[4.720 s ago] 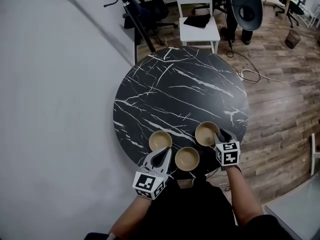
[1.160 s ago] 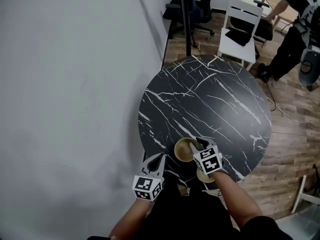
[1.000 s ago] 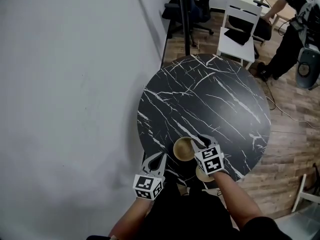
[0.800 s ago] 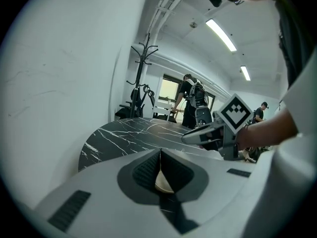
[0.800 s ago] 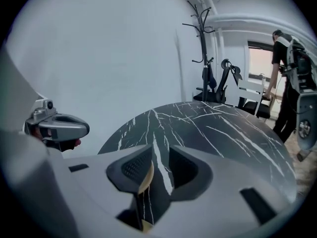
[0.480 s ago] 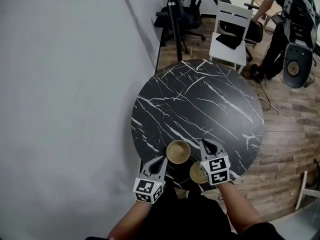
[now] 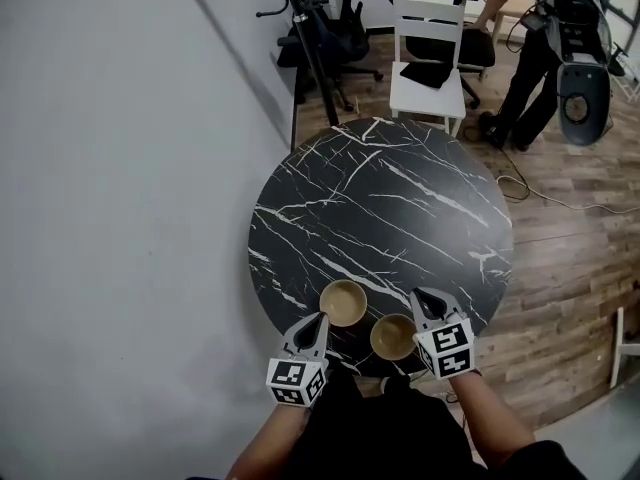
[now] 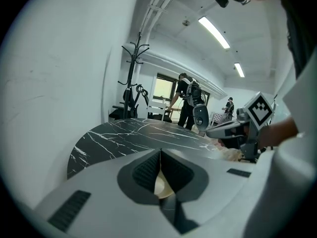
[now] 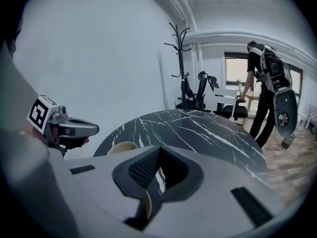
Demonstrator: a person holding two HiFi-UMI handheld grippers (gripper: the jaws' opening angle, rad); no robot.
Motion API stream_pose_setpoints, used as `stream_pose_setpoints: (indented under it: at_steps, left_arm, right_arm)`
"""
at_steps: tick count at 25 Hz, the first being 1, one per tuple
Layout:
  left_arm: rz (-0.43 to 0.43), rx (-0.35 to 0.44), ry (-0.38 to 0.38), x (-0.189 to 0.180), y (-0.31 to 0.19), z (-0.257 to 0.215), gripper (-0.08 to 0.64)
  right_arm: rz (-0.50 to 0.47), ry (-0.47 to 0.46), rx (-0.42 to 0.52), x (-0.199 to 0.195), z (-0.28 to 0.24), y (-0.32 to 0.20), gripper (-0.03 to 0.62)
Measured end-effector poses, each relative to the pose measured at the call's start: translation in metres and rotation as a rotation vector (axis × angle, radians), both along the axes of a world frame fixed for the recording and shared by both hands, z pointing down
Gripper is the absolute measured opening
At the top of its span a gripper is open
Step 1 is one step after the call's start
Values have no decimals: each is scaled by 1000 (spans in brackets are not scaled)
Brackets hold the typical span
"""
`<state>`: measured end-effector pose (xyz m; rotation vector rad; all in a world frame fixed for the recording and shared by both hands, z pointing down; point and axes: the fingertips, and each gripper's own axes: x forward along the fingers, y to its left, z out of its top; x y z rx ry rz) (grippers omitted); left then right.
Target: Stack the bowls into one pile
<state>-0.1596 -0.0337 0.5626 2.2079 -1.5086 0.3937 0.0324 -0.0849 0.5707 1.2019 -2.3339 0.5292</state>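
Two tan bowl spots show on the black marble table (image 7: 380, 198). One bowl (image 7: 343, 302) (image 9: 122, 147) sits near the front edge; I cannot tell whether it is a pile. A second bowl (image 7: 393, 336) lies to its right, nearer me. My left gripper (image 7: 320, 319) (image 8: 160, 155) is shut and empty, its tips just left of the first bowl. My right gripper (image 7: 418, 295) (image 9: 159, 155) is shut and empty, beside the second bowl's right rim (image 9: 147, 205), slightly above it. Each gripper shows in the other's view.
A grey wall runs along the left. Behind the table stand a white chair (image 7: 430, 68), a black coat stand (image 7: 310, 58) and office chairs. A person (image 7: 535, 38) with a backpack stands at the far right on the wood floor, with cables (image 7: 540, 193) lying there.
My right gripper has let go at the left bowl, shut with nothing in it and drawn back to the right, next to the second bowl. The left gripper has shifted slightly.
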Motion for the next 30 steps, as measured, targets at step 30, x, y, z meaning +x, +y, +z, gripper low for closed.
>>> stream_pose_setpoints:
  at_steps: [30]
  left_arm:
    - [35, -25, -5, 36, 23, 13, 17]
  right_arm:
    - [-42, -2, -288, 17, 99, 80, 114]
